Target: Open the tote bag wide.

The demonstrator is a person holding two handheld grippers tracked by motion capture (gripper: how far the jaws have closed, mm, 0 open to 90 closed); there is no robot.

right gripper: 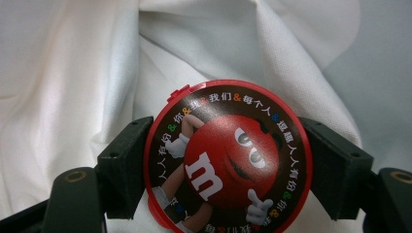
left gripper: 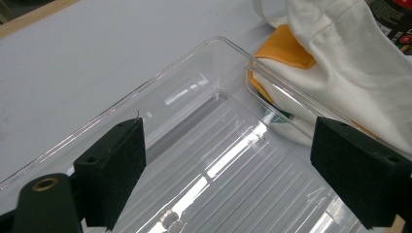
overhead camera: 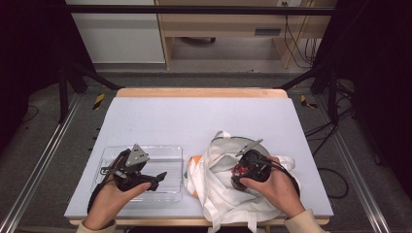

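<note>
A round red-lidded candy container (right gripper: pixel 228 158) with a cartoon face sits between the pads of my right gripper (right gripper: pixel 228 170), which is shut on its sides. It lies inside a white cloth tote bag (overhead camera: pixel 223 184) at the table's front right; the container (overhead camera: pixel 239 170) shows as a red patch under the right gripper (overhead camera: pixel 245 172). My left gripper (overhead camera: pixel 153 179) hovers open over a clear plastic tray (overhead camera: pixel 170 155) at the front left, its black pads (left gripper: pixel 114 170) wide apart with nothing between them. An orange item (left gripper: pixel 286 48) lies under the bag's edge beside the tray (left gripper: pixel 194 73).
The table top (overhead camera: pixel 194 116) is a pale grey sheet with a wooden far edge. The bag's straps (overhead camera: pixel 214 213) hang toward the front edge. Dark frame legs and cables stand on the floor to both sides.
</note>
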